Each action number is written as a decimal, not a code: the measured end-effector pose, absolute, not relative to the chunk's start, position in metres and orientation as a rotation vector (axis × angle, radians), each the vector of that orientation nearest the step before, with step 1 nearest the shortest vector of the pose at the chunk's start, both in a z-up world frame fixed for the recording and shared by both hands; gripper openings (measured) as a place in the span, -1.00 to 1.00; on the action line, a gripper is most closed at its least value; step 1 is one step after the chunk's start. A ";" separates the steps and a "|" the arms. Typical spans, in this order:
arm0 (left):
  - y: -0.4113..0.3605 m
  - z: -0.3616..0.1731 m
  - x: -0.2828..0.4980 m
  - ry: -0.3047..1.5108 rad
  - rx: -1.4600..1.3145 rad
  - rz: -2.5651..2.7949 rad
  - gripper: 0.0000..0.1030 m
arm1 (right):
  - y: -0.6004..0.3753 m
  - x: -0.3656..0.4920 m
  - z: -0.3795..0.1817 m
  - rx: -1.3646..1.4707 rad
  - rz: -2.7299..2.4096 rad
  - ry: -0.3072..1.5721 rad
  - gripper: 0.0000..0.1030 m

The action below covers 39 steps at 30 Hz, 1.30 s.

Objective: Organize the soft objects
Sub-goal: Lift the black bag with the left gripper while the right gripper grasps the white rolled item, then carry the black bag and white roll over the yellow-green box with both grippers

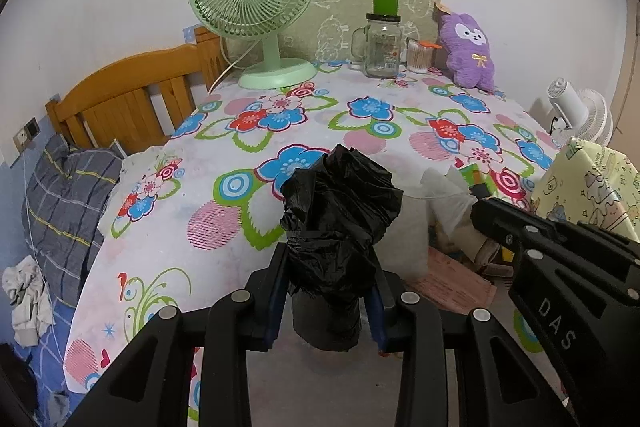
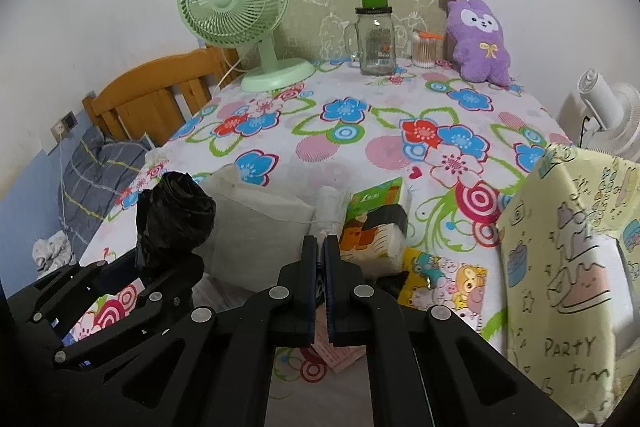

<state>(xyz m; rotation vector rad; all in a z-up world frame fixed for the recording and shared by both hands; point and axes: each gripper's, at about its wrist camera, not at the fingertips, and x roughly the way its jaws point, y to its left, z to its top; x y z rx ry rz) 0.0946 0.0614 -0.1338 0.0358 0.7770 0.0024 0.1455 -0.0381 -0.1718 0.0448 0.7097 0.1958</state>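
Observation:
A crumpled black plastic bag bundle [image 1: 340,219] stands upright between the fingers of my left gripper [image 1: 326,301], which is shut on its lower part above the flowered tablecloth [image 1: 280,115]. The right wrist view shows the same bundle [image 2: 172,215] at the left, with the left gripper [image 2: 160,267] under it. My right gripper [image 2: 324,255] is shut, its tips at the knotted clear wrapper of a white soft pack [image 2: 256,231]. I cannot tell whether plastic is pinched. A purple plush [image 2: 480,43] leans at the table's back.
A green fan [image 1: 256,7], a glass jar [image 1: 382,43] and a cotton swab box [image 1: 420,57] stand along the back. Tissue packets [image 2: 372,239] and a yellow cartoon packet [image 2: 444,279] lie near my right gripper. A yellow gift bag [image 2: 568,267] stands on the right.

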 end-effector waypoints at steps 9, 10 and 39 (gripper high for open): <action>0.046 -0.115 0.087 0.742 0.048 -0.021 -0.35 | -0.047 0.134 -0.150 0.045 0.193 0.661 -0.89; 0.045 -0.113 0.086 0.738 0.049 -0.021 -0.35 | -0.048 0.132 -0.148 0.044 0.192 0.656 -0.89; 0.008 -0.053 0.064 0.621 0.059 -0.043 -0.35 | -0.077 0.099 -0.084 0.026 0.203 0.539 -0.88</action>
